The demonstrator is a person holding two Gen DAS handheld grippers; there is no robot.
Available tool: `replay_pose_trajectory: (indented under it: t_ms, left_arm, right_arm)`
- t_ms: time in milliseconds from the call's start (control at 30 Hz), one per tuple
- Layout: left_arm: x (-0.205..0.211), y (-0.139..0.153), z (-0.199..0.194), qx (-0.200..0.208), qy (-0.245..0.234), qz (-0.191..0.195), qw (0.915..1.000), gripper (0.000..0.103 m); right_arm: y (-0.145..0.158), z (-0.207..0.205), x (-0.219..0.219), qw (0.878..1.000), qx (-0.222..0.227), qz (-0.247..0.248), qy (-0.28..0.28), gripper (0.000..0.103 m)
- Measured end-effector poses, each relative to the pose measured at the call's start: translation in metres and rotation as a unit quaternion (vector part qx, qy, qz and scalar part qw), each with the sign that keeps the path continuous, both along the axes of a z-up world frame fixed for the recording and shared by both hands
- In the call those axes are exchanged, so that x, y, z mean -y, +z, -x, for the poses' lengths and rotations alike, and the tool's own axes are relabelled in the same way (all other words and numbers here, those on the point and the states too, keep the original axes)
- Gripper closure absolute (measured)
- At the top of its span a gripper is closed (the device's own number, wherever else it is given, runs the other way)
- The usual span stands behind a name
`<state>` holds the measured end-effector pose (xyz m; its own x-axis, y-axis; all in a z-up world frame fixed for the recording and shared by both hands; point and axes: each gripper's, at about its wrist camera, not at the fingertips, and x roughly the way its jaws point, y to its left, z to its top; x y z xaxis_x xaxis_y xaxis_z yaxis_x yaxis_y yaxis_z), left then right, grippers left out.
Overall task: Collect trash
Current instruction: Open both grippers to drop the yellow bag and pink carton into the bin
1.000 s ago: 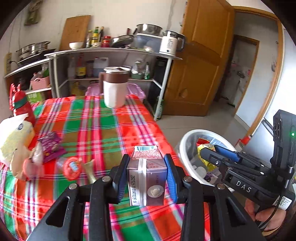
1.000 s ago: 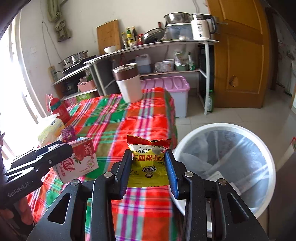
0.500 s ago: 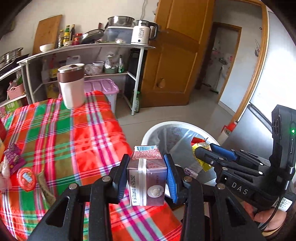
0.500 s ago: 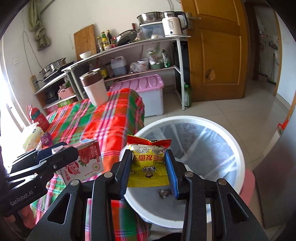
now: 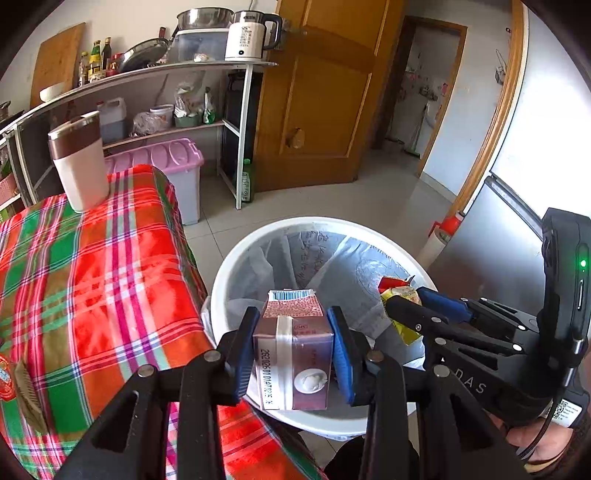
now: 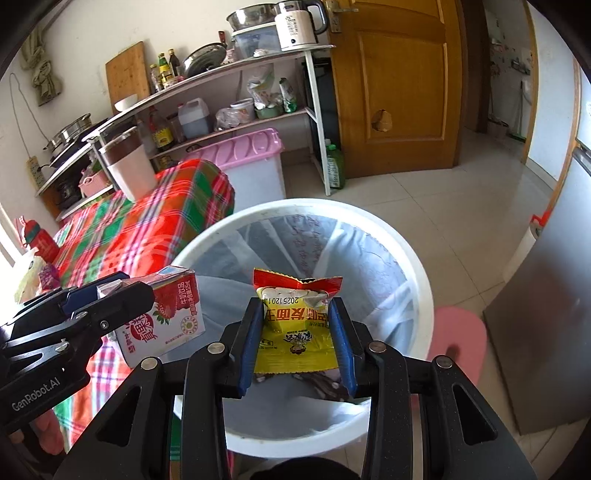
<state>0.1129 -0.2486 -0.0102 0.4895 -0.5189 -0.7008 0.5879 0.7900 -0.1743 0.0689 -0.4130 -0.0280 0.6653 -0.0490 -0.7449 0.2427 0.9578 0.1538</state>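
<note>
Left hand-held gripper [image 5: 293,345]: jaws narrowed onto a small milk carton [image 5: 293,354], blue pads pressing both sides, carton upright with its barcode top facing up. The carton hangs over the near rim of the white trash bin [image 5: 236,251], partly over the bin's opening. In the right wrist view the same carton [image 6: 162,314] shows its strawberry print, clamped in the left hand-held gripper [image 6: 122,295] at the bin's left edge.

Right hand-held gripper [image 6: 297,332]: jaws narrowed onto a yellow snack packet [image 6: 297,328] with a red crimped top, pads squeezing both sides, packet a bit crumpled. It hangs over the bin's opening. In the left wrist view the right hand-held gripper [image 5: 402,306] sits to the right, just beside the left one, with the packet [image 5: 400,295] poking out past its tips above the bin.

The bin is lined with a clear bag [image 6: 332,258]; a few scraps lie at the bottom, too hidden to name. The bin stands on the tiled floor [image 5: 388,199], touching or just beside the corner of the surface covered in a red and green plaid cloth [image 5: 92,277]. A brown-and-white tumbler [image 5: 79,162] stands on the far end of the surface. A pink stool [image 6: 458,339] is just beside the bin on the right. Beyond: a pink-lidded box [image 5: 162,158], a shelf rack [image 5: 236,122] with a kettle [image 5: 251,35], and a wooden door [image 5: 325,96].
</note>
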Motion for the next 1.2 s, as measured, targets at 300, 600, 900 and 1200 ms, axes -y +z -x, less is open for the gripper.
replay_pose_trajectory:
  t_ms: [300,600,900,1200]
  left_arm:
    - [0.01,-0.007,-0.003,-0.015,-0.005,-0.007,0.9998,0.064]
    - [0.001,-0.001,0.001,-0.013,-0.001,0.001,0.9999,0.054]
    - [-0.034,0.015,0.012,0.015,0.027,0.009,0.9995,0.051]
    - [-0.082,0.026,0.016,0.028,0.071,0.023,0.9968,0.049]
  right_arm:
    - [-0.014,-0.001,0.013,1.0,-0.021,0.004,-0.015,0.062]
    - [-0.008,0.007,0.014,1.0,-0.012,-0.003,-0.026,0.054]
    - [0.014,0.014,-0.007,1.0,0.018,-0.001,-0.013,0.054]
    - [0.031,0.015,-0.044,0.999,0.04,0.008,0.015,0.054]
